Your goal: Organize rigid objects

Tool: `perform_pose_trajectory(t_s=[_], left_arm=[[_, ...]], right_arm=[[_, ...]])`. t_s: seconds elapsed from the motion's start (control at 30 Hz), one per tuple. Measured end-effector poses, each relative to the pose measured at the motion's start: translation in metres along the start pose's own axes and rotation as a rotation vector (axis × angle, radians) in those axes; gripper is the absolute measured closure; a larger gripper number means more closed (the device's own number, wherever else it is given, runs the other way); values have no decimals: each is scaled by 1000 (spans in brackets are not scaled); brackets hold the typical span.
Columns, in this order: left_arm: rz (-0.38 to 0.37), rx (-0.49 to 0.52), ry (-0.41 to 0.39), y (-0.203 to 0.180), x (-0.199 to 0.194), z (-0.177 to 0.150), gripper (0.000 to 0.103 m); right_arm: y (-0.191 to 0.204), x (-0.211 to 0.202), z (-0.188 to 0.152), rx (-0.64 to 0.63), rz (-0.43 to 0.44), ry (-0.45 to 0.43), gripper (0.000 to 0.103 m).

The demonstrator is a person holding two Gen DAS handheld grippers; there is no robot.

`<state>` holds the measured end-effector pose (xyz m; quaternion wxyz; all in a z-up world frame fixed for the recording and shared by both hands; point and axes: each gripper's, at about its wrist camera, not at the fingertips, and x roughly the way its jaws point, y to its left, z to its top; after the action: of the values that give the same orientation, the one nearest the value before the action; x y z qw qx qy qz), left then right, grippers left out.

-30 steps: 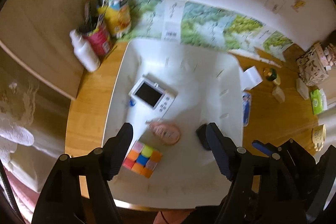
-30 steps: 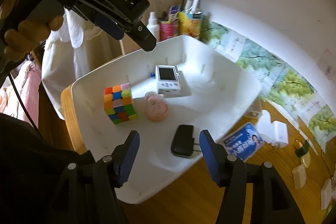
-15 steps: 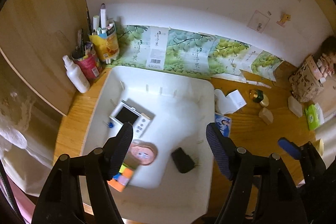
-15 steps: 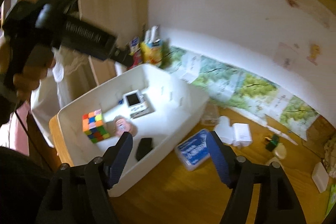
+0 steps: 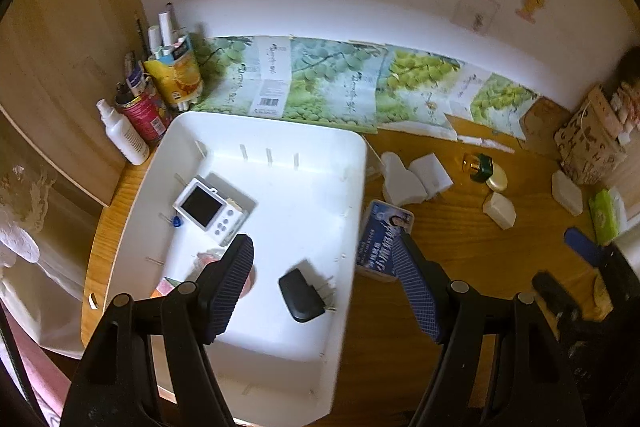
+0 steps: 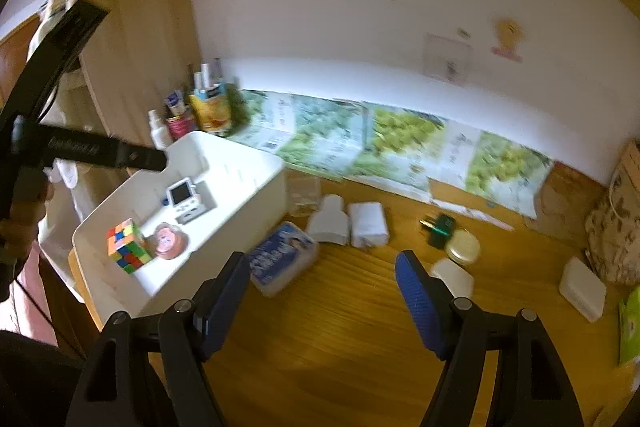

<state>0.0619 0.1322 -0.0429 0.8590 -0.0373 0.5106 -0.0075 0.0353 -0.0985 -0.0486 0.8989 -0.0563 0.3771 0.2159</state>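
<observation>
Hand-held gripper (image 6: 322,301) (right) facing cube (image 6: 127,246)

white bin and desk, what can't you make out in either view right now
- Rubik's cube: left wrist view, mostly hidden behind the left gripper finger.
- Pink round case: left wrist view, half covered by the same finger.
- Black charger: right wrist view, hidden by the white bin wall.
- Blue box print: blurred, unreadable.
- Right gripper: empty, nothing between its fingers.

Wooden desk (image 6: 360,339) w/ big white plastic bin (image 5: 352,195), blue-label clear box (image 6: 280,263), 2 white adapters (image 6: 348,223), small white cases, green-print paper sheets (image 5: 340,83) at back
</observation>
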Motion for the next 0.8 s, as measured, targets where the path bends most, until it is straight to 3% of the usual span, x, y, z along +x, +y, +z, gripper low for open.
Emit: perform_pose_trajectory(t_s=[0.1, 0.3, 0.6, 0.8], left_arm=[[17, 20, 11, -16, 4, -4, 21], [83, 80, 24, -46, 15, -10, 19], [253, 268, 62, -96, 44, -21, 18], [287, 372, 125, -126, 68, -25, 18]], right_arm=[[-21, 3, -3, 41, -4, 27, 27], [-59, 12, -6, 138, 13, 84, 27], [-108, 34, -18, 239, -10, 191, 27], [-131, 47, -28, 277, -21, 232, 27]])
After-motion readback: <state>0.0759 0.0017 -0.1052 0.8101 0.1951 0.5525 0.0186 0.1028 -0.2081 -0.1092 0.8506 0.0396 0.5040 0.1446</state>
